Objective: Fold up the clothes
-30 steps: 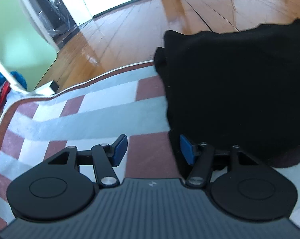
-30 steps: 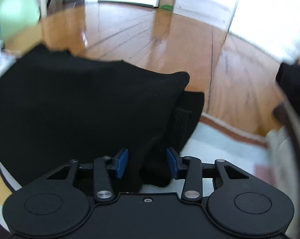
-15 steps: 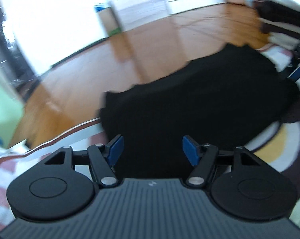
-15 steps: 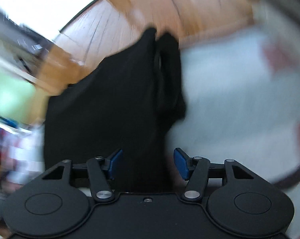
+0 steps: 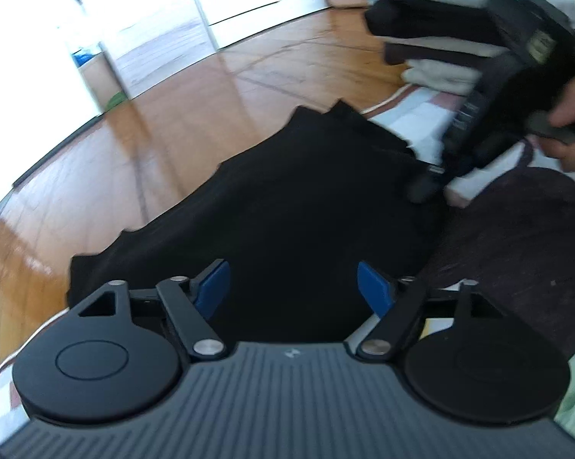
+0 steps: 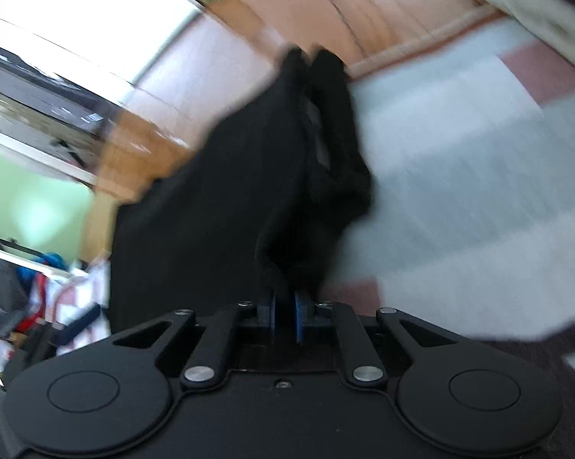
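A black garment (image 5: 295, 199) lies spread on the checked blanket (image 6: 459, 153) near the wooden floor. My left gripper (image 5: 293, 288) is open, its blue pads (image 5: 211, 287) wide apart over the garment's near part. In the left wrist view the right gripper (image 5: 432, 181) comes in from the right, held by a hand (image 5: 570, 126), at the garment's right edge. In the right wrist view my right gripper (image 6: 284, 315) is shut on a bunched fold of the black garment (image 6: 218, 199), which rises from the pads.
A stack of folded white and dark clothes (image 5: 432, 38) sits at the far right. A dark brown cloth (image 5: 517, 237) lies at the right of the garment. Wooden floor (image 5: 134, 145) runs beyond the blanket. Colourful clutter (image 6: 46, 290) sits at the left.
The right gripper went from open around the garment's edge to shut on it. The left gripper swung right, from the blanket to over the garment, staying open.
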### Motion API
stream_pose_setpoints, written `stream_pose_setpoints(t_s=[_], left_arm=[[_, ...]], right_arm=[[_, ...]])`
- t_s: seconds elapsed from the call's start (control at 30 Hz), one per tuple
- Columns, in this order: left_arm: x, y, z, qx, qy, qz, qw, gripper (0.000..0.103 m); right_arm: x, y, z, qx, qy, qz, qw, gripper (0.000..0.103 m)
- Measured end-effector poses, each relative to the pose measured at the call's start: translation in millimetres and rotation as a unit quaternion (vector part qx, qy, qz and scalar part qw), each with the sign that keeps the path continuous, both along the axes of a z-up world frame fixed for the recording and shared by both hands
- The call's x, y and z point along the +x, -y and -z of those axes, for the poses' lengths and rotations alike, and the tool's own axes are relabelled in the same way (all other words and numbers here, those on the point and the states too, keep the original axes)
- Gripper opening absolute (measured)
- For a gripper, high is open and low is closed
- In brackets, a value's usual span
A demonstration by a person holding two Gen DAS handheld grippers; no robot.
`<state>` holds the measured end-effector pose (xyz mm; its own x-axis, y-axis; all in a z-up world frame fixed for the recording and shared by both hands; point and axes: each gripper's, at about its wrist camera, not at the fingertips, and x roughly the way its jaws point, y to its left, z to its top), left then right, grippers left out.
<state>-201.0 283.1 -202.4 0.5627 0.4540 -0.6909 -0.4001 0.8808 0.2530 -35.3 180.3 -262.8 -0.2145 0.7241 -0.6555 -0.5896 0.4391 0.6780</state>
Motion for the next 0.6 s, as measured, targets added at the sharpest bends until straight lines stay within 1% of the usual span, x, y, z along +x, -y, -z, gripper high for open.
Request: stream_pose_setpoints(t_s=[0.1, 0.13, 0.2, 0.27, 0.3, 0.33, 0.37, 0.4, 0.43, 0.47, 0.5, 0.53, 0.57, 0.6], left_arm=[[18.3, 5.7, 2.1, -0.011, 0.002, 0.031, 0.9995, 0.086], [24.5, 7.6, 2.9, -0.015, 0.003, 0.041, 0.999, 0.086], [36.8, 8.6, 5.5, -0.02, 0.007, 0.053, 0.9984, 0.088], [49.2, 3.9, 10.6, -0.019, 0.016, 0.048, 0.9985, 0.087], [55.5, 1.5, 13.2, -0.019, 0.021, 0.045, 0.9986, 0.066], [61.7, -0.9, 15.7, -0.019, 0.025, 0.042, 0.9986, 0.041], [63.7, -6.5, 16.2, -0.031, 0.033, 0.032, 0.9985, 0.012], [63.3, -13.9, 15.4, -0.05, 0.043, 0.018, 0.9977, 0.012], [63.0, -21.4, 14.7, -0.068, 0.053, 0.003, 0.9962, 0.012], [62.6, -28.8, 14.0, -0.087, 0.063, -0.011, 0.9941, 0.011], [60.4, -32.5, 13.1, -0.086, 0.068, -0.02, 0.9938, 0.011], [56.2, -34.8, 12.0, -0.08, 0.069, -0.024, 0.9941, 0.011], [51.6, -37.5, 10.8, -0.077, 0.07, -0.029, 0.9942, 0.011], [46.3, -40.0, 9.1, -0.08, 0.074, -0.027, 0.9937, 0.011]], right_arm=[[-2.8, -1.1, -19.7, 0.07, -0.002, -0.009, 0.998, 0.012], [-1.5, -0.9, -23.6, 0.084, -0.007, -0.01, 0.996, 0.012], [4.4, 0.0, -25.5, 0.1, -0.023, -0.014, 0.995, 0.012], [9.4, 1.0, -23.2, 0.106, -0.038, -0.017, 0.993, 0.012], [11.7, 1.6, -20.6, 0.11, -0.045, -0.016, 0.993, 0.012], [14.2, 2.1, -16.9, 0.117, -0.052, -0.017, 0.992, 0.012], [18.7, 3.9, -12.8, 0.121, -0.061, -0.016, 0.991, 0.013], [23.6, 6.2, -8.3, 0.124, -0.071, -0.01, 0.99, 0.018], [30.0, 10.0, -2.7, 0.122, -0.084, 0.013, 0.989, 0.019], [36.4, 13.7, 2.1, 0.12, -0.096, 0.036, 0.987, 0.026], [42.8, 16.9, 4.2, 0.121, -0.105, 0.058, 0.985, 0.044], [49.2, 20.0, 6.4, 0.122, -0.113, 0.081, 0.983, 0.055], [54.6, 22.7, 8.3, 0.123, -0.119, 0.1, 0.98, 0.07], [57.4, 24.0, 9.5, 0.121, -0.117, 0.109, 0.98, 0.072]])
